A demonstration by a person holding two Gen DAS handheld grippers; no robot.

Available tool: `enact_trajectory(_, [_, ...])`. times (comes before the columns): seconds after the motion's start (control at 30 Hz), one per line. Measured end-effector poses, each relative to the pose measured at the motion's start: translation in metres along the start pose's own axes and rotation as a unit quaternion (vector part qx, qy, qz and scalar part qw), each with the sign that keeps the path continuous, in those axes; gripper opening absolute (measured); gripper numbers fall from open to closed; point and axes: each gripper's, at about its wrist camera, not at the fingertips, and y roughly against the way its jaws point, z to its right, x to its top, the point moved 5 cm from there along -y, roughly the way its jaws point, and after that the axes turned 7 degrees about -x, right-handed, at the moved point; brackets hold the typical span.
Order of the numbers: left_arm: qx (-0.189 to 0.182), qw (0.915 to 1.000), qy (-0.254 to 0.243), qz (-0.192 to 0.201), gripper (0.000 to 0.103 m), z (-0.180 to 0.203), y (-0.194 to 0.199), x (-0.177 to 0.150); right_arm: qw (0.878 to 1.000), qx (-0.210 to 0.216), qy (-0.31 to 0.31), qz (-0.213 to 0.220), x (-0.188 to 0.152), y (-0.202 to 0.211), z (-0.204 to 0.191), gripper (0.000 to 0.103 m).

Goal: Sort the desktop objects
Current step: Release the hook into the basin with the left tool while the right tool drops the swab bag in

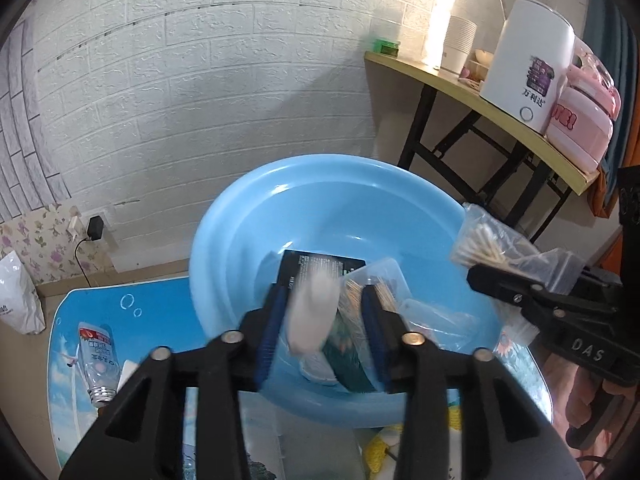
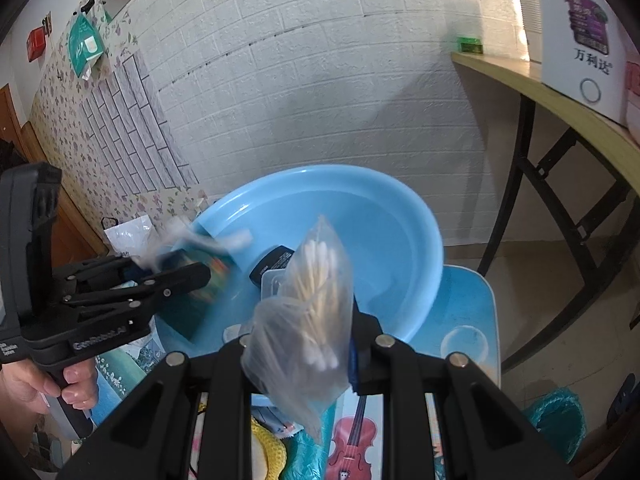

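Left gripper (image 1: 324,316): tilted down over the basin (image 1: 248,216), jaws apart, a blurred white item (image 1: 312,320) between them.
Right gripper (image 2: 304,344): angled down, clamped on swab bag (image 2: 308,304).

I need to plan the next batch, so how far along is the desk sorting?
Partly done. The blue basin already holds a black box and a clear plastic case. In hand: the left hand-held gripper has a blurred white item between open jaws over the basin; the right hand-held gripper is shut on a bag of cotton swabs. Left: a small bottle on the table.
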Motion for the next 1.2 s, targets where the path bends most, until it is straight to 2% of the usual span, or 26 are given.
enact_trajectory(0.07, [-0.002, 1.0, -0.002, 0.002, 0.042, -0.002, 0.002, -0.001, 1.0, 0.001, 0.004, -0.003, 0.0, -0.004, -0.004, 0.022])
enact_trajectory(0.17, [0.005, 0.9999, -0.006, 0.007, 0.05, -0.003, 0.006, -0.001, 1.0, 0.003, 0.01, -0.005, 0.002, -0.007, -0.009, 0.022])
enact_trajectory(0.4, [0.015, 0.9998, 0.006, 0.01, 0.057, -0.014, 0.018, -0.007, 1.0, -0.001, 0.018, -0.011, 0.004, -0.015, -0.018, 0.024])
enact_trajectory(0.47, [0.019, 0.9997, 0.009, 0.012, 0.06, -0.018, 0.022, -0.009, 1.0, -0.005, 0.02, -0.013, 0.003, -0.016, -0.021, 0.03])
enact_trajectory(0.53, [0.025, 0.9995, 0.011, 0.015, 0.064, -0.021, 0.027, -0.011, 1.0, -0.011, 0.022, -0.014, 0.001, -0.015, -0.023, 0.047])
enact_trajectory(0.6, [0.034, 0.9992, 0.011, 0.018, 0.067, -0.024, 0.031, -0.014, 0.999, -0.017, 0.024, -0.012, 0.0, -0.012, -0.025, 0.054])
enact_trajectory(0.87, [0.058, 0.998, 0.009, 0.022, 0.08, -0.032, 0.048, -0.025, 0.999, -0.024, 0.022, -0.012, -0.008, -0.002, -0.028, 0.055])
enact_trajectory(1.2, [0.084, 0.9957, 0.028, 0.026, 0.083, -0.05, 0.076, -0.047, 0.999, -0.033, 0.005, 0.01, -0.023, 0.03, -0.014, 0.055])
